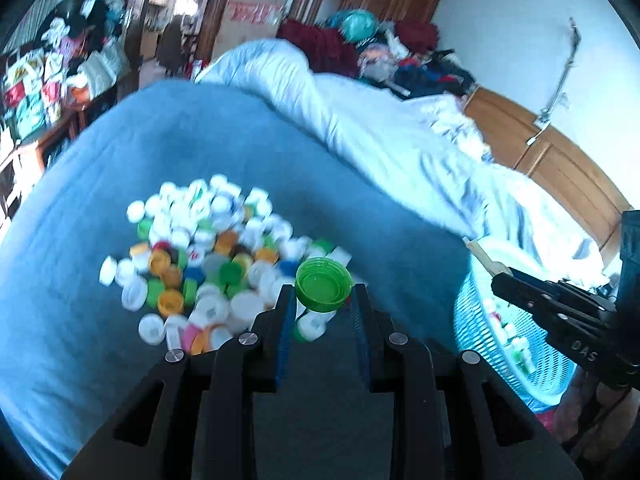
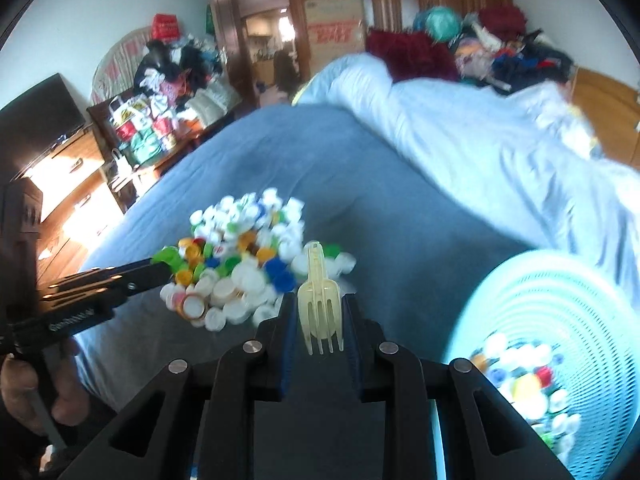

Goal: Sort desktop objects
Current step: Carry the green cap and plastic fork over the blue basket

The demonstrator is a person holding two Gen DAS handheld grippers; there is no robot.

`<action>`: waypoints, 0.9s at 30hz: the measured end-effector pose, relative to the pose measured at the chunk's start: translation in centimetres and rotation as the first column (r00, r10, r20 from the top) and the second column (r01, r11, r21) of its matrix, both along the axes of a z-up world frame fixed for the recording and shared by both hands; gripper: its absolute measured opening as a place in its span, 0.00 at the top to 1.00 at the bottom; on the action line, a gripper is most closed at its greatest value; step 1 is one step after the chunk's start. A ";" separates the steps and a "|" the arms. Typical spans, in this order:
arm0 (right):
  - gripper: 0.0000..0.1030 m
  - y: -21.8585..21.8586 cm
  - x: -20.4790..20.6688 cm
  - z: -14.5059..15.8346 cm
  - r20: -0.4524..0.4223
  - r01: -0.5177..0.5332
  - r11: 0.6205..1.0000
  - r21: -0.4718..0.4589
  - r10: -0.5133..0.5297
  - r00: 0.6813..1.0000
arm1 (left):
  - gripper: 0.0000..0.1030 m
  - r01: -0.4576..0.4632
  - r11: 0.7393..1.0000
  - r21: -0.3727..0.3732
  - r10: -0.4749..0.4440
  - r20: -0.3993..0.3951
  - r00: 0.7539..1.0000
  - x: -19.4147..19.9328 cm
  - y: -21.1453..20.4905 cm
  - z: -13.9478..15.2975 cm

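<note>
A: Where do the things stand?

B: The green cap (image 1: 323,285) is pinched between the pads of the left gripper (image 1: 323,300), open side toward the camera, held above the bed (image 1: 208,136). The fork (image 2: 322,307), pale yellow plastic, is clamped in the right gripper (image 2: 322,312), tines toward the camera, handle pointing out over the pile (image 2: 244,268). Both grippers are closed tight on what they carry.

A: And the rest?

B: The pile of caps, mostly white with green, orange and blue among them, lies on the blue sheet. The basket (image 2: 560,292), light blue mesh, sits to the right of the pile and already has caps in its bottom.

A: What could go wrong?

B: The cap is caught only by its rim, near the fingertips. I judge that a tilt or a knock could let it slip and drop back among the others. The fork is thin and smooth, so it may twist in the pads. The two grippers are also close together, and both may head for the basket, so they could collide.

A: Anything readable?

B: Letters "DAS" show on the side of the right gripper in the left view. The print on the left gripper in the other view is too blurred to read. The cardboard box (image 2: 335,32) by the door carries red print I cannot make out.
</note>
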State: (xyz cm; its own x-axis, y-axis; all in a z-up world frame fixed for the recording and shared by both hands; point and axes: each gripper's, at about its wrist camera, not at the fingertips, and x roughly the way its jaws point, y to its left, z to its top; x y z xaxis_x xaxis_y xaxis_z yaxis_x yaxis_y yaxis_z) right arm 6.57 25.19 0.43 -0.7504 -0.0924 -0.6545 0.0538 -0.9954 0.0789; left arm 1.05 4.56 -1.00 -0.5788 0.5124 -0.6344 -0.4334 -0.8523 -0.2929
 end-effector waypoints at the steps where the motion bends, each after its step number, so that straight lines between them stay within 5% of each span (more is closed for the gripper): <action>1: 0.77 0.3 0.3 0.7 -0.014 0.009 1.000 0.005 -0.009 1.000 | 0.78 0.003 1.000 0.003 -0.003 -0.011 1.000 0.2 0.2 0.5; 12: 0.77 4.8 4.4 6.3 -0.125 0.136 0.990 0.039 -0.130 0.984 | 0.78 0.163 0.986 0.033 -0.158 -0.138 0.978 2.8 7.4 6.5; 27: 0.77 12.0 9.9 8.9 -0.174 0.326 0.944 0.051 -0.313 0.934 | 0.78 0.339 0.940 0.031 -0.325 -0.209 0.922 5.8 16.8 10.8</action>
